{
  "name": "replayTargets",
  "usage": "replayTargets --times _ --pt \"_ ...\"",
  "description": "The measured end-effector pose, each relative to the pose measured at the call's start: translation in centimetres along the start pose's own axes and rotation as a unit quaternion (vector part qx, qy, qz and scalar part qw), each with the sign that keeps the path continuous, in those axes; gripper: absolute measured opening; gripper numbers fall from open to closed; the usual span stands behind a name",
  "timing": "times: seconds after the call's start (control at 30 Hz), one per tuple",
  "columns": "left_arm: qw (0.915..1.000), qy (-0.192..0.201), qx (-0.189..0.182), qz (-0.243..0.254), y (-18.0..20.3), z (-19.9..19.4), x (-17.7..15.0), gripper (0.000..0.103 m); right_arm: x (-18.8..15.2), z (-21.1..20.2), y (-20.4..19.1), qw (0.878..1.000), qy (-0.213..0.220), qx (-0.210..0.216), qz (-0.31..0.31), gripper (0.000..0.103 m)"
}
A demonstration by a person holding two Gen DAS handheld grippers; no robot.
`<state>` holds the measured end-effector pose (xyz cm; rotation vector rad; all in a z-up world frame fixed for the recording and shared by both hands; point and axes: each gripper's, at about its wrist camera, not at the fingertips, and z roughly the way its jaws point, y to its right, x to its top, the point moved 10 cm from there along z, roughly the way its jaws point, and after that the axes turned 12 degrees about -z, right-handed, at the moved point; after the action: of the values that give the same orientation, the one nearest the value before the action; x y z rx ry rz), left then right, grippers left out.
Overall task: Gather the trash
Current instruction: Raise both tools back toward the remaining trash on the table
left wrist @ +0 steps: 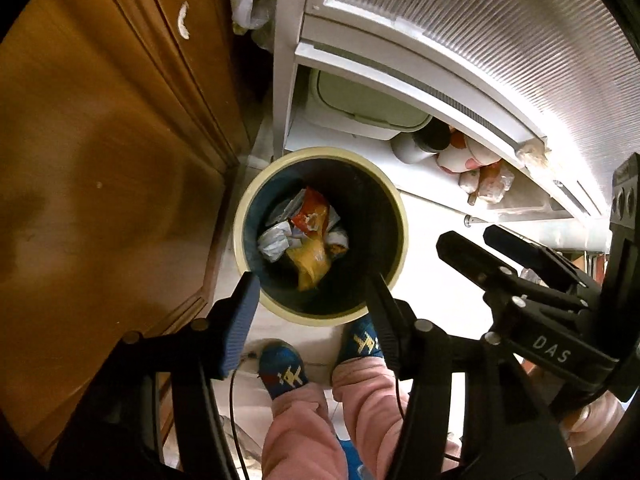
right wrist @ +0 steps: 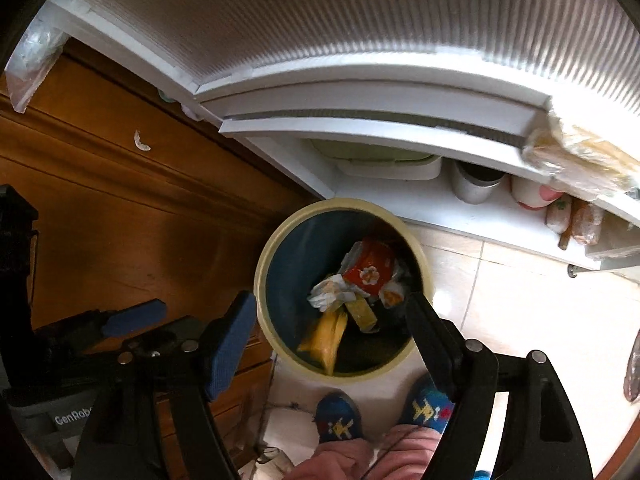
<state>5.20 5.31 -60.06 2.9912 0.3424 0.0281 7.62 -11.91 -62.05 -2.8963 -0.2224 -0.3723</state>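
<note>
Trash (left wrist: 306, 236) lies inside the bin (left wrist: 244, 216) below us. Left gripper (left wrist: 312, 296) and right gripper (right wrist: 332, 320) hang apart, empty; next we seek more litter.

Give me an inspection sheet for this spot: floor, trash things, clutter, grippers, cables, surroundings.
Surface: pale tiled floor.
Job's things: trash bin upright, holding a red wrapper, yellow wrapper and crumpled paper.
Clutter: cups and bags on the low shelf.
Grippers: left gripper open, empty; right gripper open, empty; both above the bin.
Cables: thin black cable near the feet.
Surroundings: wooden cabinet, white ribbed door.
</note>
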Motion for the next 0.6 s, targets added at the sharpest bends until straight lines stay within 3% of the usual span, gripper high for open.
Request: replayTargets --times 0.3,0.6 --pt "0.9998 0.015 -0.008 0.007 1.2 -6.2 -0.5 0.052 -0.4 -6.0 -1.2 1.0 0.001 -0.013 0.008 0.078" --pt "0.9971 0.058 -0.036 0.035 4.4 -18.0 -1.6 0.052 0.1 -16.3 -3.4 0.999 0.03 -0.022 0.014 0.078"
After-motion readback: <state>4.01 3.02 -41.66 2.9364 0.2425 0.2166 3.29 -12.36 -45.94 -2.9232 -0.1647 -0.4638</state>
